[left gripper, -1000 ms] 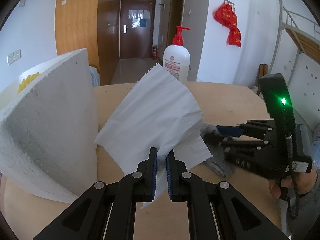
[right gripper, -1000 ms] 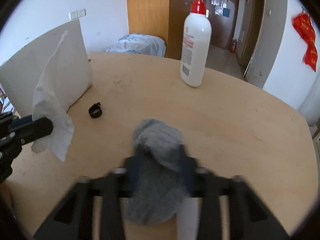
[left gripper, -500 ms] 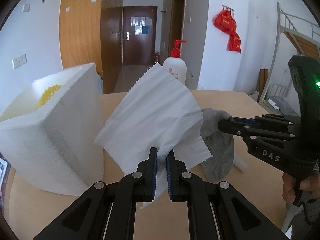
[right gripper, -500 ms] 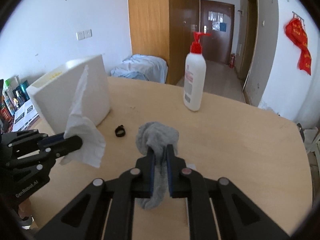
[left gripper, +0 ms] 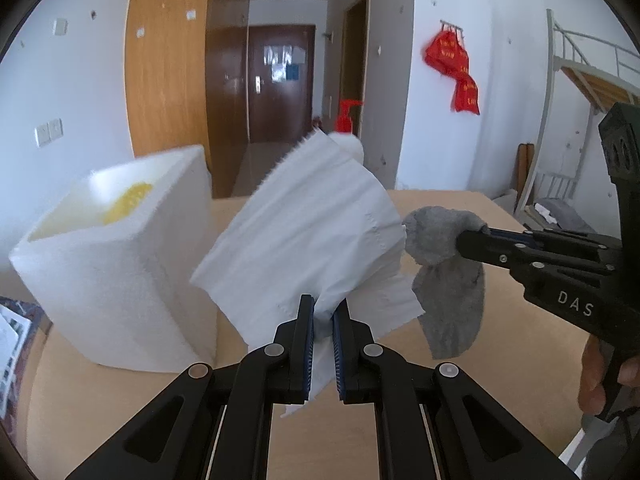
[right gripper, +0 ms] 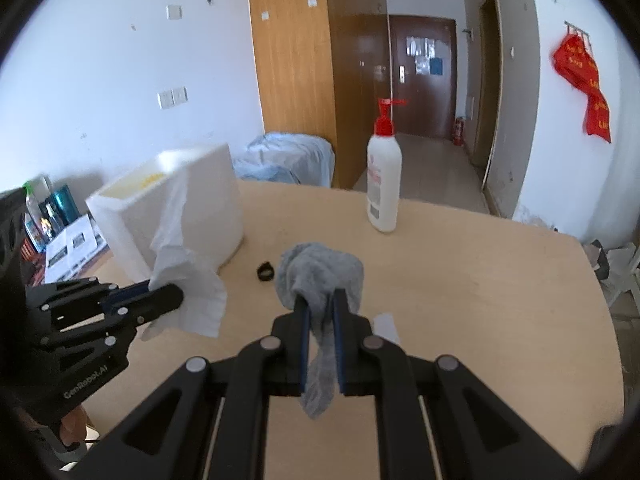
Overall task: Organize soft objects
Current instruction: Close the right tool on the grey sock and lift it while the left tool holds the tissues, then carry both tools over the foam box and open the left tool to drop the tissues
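Tissue [left gripper: 304, 236] and sock [right gripper: 320, 276] apparently tool-pinched.

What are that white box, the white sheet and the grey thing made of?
Box: likely foam, with a grainy, beaded matte surface and thick walls.
Sheet: tissue paper by the look, thin and creased, with a serrated torn edge, pinched in the left claw.
Grey thing: apparently knit fabric, maybe a sock, fuzzy and drooping limp from the right claw.

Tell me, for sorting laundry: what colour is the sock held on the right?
Plain grey sock, clearest in the right wrist view.
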### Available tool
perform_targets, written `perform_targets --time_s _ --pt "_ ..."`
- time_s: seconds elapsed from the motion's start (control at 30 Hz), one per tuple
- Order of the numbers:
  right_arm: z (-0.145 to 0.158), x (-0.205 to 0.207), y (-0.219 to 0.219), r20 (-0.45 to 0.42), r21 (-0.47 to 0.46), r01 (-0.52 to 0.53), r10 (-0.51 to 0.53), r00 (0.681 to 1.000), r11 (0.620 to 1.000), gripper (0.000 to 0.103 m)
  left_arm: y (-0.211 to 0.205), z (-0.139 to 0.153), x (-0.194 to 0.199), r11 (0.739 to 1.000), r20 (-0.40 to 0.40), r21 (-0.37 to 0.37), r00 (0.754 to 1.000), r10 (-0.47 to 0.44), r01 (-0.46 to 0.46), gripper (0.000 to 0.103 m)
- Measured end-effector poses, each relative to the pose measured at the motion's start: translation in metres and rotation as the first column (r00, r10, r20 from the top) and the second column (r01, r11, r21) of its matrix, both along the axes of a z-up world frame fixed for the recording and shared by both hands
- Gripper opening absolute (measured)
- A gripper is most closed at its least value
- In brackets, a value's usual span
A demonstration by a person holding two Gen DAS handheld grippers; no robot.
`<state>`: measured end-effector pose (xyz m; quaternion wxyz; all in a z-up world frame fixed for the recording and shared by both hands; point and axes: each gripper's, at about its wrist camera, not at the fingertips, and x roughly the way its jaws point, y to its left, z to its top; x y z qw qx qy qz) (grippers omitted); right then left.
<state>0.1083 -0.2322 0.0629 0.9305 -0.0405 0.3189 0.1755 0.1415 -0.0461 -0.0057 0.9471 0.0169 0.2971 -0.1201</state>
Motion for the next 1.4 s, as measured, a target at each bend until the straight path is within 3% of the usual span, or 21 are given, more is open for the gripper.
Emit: perform_targets --time_s 0.7,0.87,1.4 --pt "0.01 -0.03 -0.007 0.037 0.064 0.007 -0.009 0.999 0.998 0.013 0.003 0.002 -0.007 1.0 0.001 -0.013 1.0 0.017 -0.017 0.009" --pt "0.024 -0.04 -0.005 0.082 0.068 -0.003 -0.003 0.997 0.998 0.013 0.008 0.008 -0.011 0.999 0.014 -0.019 0.999 0.035 -0.034 0.009" --pt "0.067 -0.065 0.043 0.215 0.101 -0.187 0.162 0.963 0.977 0.013 0.052 0.044 -0.061 0.985 0.119 -0.026 0.977 0.175 -0.173 0.009"
